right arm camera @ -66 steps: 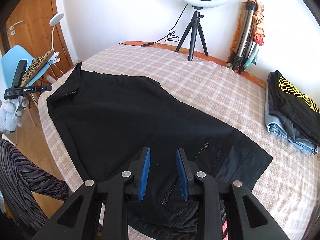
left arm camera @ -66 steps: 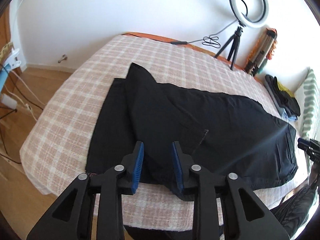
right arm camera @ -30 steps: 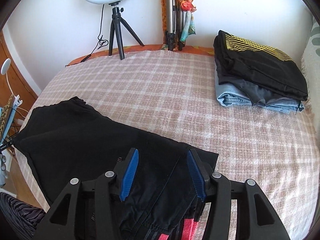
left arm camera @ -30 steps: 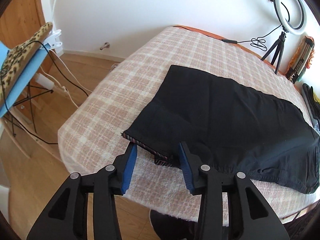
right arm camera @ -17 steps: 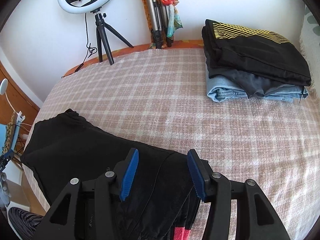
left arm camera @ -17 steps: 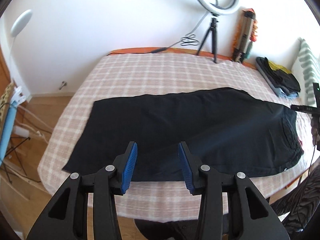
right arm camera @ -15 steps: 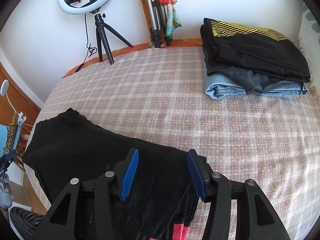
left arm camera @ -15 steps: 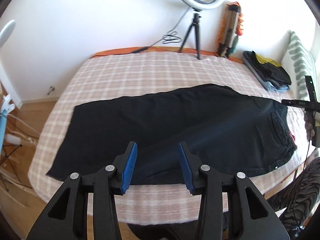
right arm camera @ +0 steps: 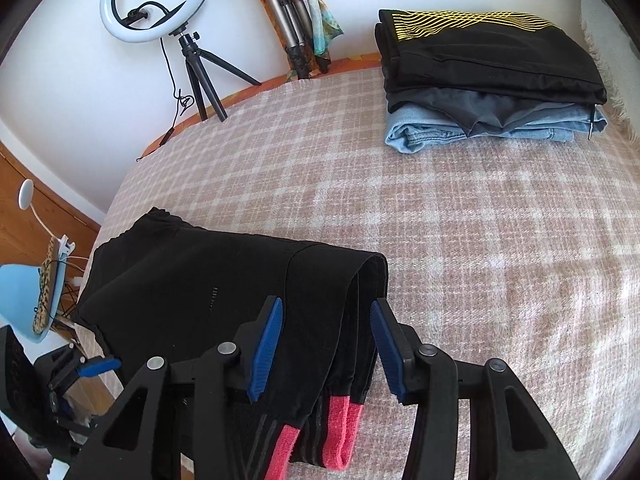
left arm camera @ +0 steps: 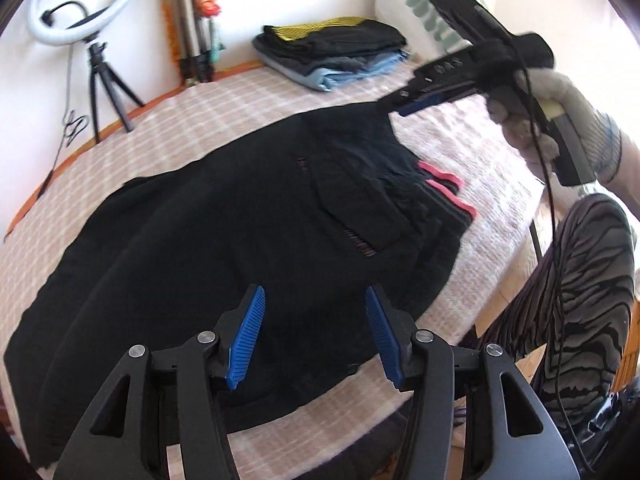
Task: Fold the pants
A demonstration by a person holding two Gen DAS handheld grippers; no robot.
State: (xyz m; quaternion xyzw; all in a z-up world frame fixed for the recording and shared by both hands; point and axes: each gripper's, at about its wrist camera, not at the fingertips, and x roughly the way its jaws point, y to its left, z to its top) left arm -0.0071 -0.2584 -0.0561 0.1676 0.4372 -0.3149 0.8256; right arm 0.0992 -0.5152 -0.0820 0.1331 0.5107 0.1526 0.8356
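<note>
Since the earlier frame the left hand-held gripper (left arm camera: 314,336) had swung from the leg hems toward the waist of the black pants (left arm camera: 224,232) on the plaid bed (right arm camera: 460,220), its jaws opening and empty. The right hand-held gripper (right arm camera: 326,344) was closing around the waistband edge, not yet pinching. A shallow bite might catch only one layer, skewing the fold.

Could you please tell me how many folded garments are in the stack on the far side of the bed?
3: a black one with yellow lines on top, a dark grey one in the middle, light blue jeans at the bottom. More may be hidden inside.
</note>
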